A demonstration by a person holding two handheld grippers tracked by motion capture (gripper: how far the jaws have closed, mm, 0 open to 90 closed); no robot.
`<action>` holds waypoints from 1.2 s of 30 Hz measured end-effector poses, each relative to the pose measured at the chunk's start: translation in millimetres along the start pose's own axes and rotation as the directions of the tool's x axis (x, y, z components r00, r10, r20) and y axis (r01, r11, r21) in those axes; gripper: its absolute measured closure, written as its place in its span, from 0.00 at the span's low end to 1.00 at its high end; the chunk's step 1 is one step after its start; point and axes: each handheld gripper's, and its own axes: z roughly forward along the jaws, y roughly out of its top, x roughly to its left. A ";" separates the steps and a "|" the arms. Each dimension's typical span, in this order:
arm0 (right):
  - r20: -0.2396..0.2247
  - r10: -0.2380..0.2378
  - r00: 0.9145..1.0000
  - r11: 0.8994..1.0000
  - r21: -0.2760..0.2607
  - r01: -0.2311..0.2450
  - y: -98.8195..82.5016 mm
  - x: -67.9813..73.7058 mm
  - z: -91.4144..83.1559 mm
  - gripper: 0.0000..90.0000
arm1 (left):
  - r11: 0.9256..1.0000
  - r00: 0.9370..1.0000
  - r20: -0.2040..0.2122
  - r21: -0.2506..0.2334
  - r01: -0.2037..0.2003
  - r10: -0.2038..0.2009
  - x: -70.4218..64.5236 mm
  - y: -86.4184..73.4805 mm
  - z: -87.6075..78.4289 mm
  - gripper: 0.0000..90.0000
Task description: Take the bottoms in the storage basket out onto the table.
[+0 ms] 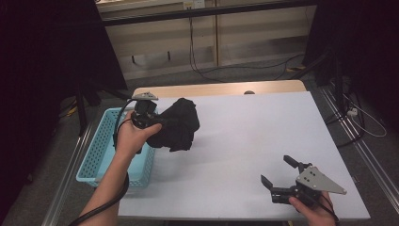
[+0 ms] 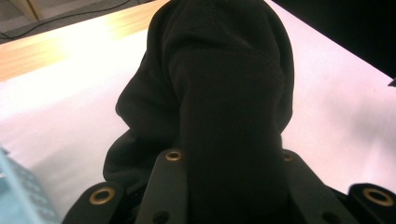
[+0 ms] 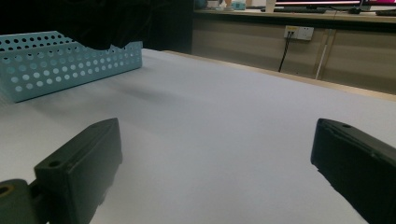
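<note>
The left gripper [image 1: 157, 123] has its two jaws clamped on one bundle of black cloth [image 1: 178, 123], which bulges up between them in the left gripper view [image 2: 224, 107] and hangs bunched above the left part of the white table [image 1: 254, 136], just beside the basket. The person's left hand [image 1: 133, 136] wraps that gripper's body. One light blue perforated basket [image 1: 101, 150] stands at the table's left edge, partly over it. The right gripper [image 1: 280, 175] rests near the front right corner, well apart from the cloth, its two jaws spread wide with only bare tabletop [image 3: 224, 121] between them.
</note>
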 end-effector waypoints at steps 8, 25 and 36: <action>-0.003 0.001 1.000 1.000 -0.001 -0.001 -0.1 0.4 0.8 0.01 | 1.000 0.999 0.032 -0.008 -0.023 0.023 -13.9 -9.3 13.1 0.86; -0.010 -0.006 1.000 1.000 0.009 0.006 -0.7 1.2 1.7 0.01 | 0.998 0.993 0.107 -0.029 -0.051 0.054 -43.1 -35.6 48.4 0.86; -0.024 -0.006 1.000 1.000 0.016 0.006 -1.1 2.0 2.4 0.01 | 0.998 0.988 0.139 -0.039 -0.058 0.063 -54.9 -50.8 71.5 0.85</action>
